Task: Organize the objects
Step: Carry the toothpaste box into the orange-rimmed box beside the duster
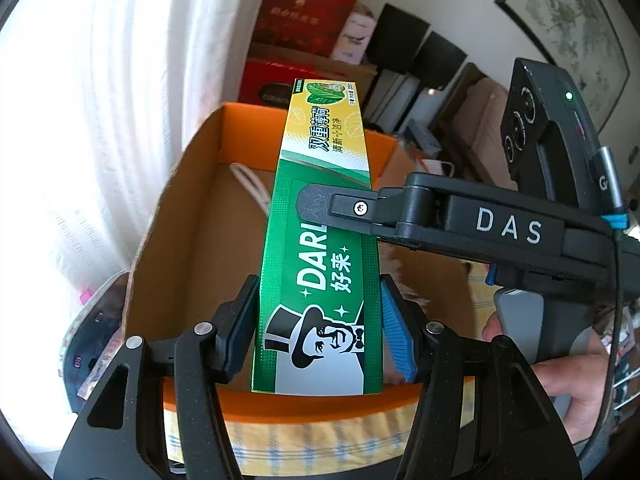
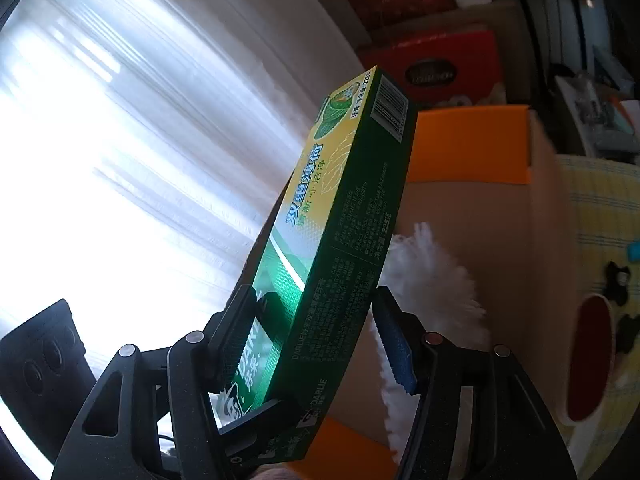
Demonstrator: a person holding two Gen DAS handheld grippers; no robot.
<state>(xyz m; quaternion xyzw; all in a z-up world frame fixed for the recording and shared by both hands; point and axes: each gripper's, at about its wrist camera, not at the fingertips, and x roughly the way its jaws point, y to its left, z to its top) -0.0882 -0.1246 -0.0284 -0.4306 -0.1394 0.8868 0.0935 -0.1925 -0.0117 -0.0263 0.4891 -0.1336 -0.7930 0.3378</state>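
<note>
A sheer white curtain [image 1: 100,120] fills the window side, bright with daylight. To its right, red gift boxes [image 1: 308,12] are stacked against the wall (gold lettering, too blurred to read). Further right of the curtain stand dark binders [image 1: 404,36], then a framed ink painting [image 1: 576,28] hangs high on the wall.
</note>
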